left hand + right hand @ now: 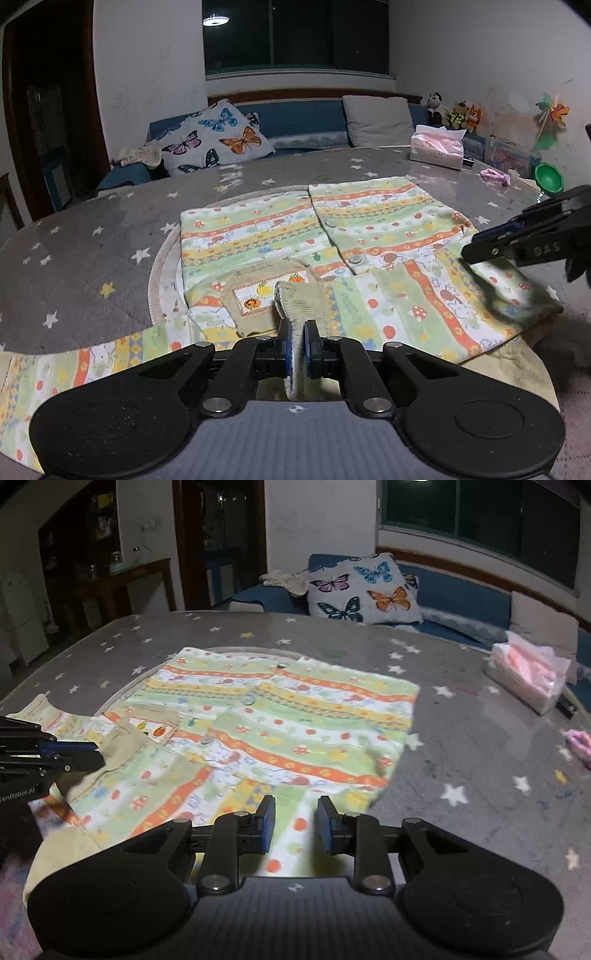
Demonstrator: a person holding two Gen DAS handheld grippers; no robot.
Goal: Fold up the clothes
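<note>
soft printed cotton shirt (pixel 369 236), ribbed beige collar (pixel 306 299), glossy star-print tablecloth (pixel 92 236), matt black plastic claw (pixel 297 349)

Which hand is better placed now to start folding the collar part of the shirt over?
Left. The left gripper already pinches the beige collar of the striped shirt; the right gripper holds nothing, its fingers apart.

Raised lettering "DAS" is legible on the black body of the right tongs (pixel 476 245) where they enter the left wrist view from the right edge. White print reading "SenRobot.AI", its first letter cut off by the frame edge, stands on the side of the left tongs (pixel 94 755) in the right wrist view. No other text, number or label can be read
</note>
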